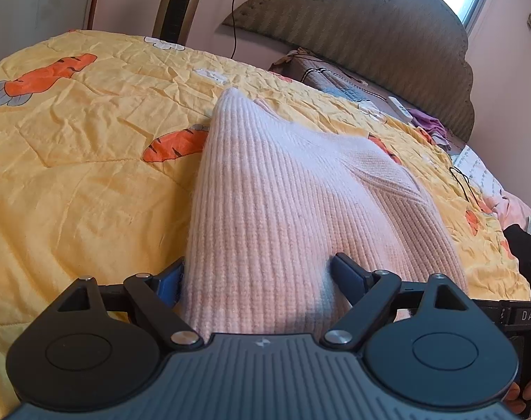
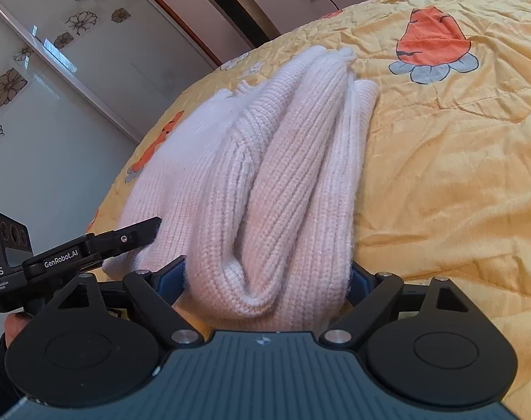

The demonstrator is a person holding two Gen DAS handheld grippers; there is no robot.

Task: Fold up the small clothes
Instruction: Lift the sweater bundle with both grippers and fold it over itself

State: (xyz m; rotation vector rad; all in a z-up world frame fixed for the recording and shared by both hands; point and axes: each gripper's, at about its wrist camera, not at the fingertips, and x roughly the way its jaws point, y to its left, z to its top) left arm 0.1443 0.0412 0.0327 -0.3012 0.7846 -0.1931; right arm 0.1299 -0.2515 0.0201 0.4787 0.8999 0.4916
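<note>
the left tongs (image 1: 256,274) stand spread wide at the near edge of the pink knitted sweater (image 1: 286,192), one blue-padded finger just off its left side and the other lying on top of the knit, neither pressing in that i can see. the right tongs (image 2: 267,276) are spread too, straddling the thick rolled end of the same sweater (image 2: 265,175), the wool bulging up between the fingers; the pads sit close against the bundle on both sides, but it looks like loose wool filling an open gap rather than a real pinch. from the right-hand view the left tongs poke in from the side, a fingertip touching the sweater's lower left edge. the sweater lies on the bed, on a yellow quilt (image 1: 90,161) printed with orange carrots, already doubled lengthwise into a long bundle with ribbed folds running away from the tongs. beyond it there is a padded headboard (image 1: 388,35), with some loose clothes and a cable at its foot, and on the other side a wardrobe door (image 2: 55,70) with flower stickers. my guess is that a fold has been laid down and let go. the next move probably calls for both tongs to close on the near end and carry it over toward the far end, keeping the layers together so that the bundle does not splay.
</note>
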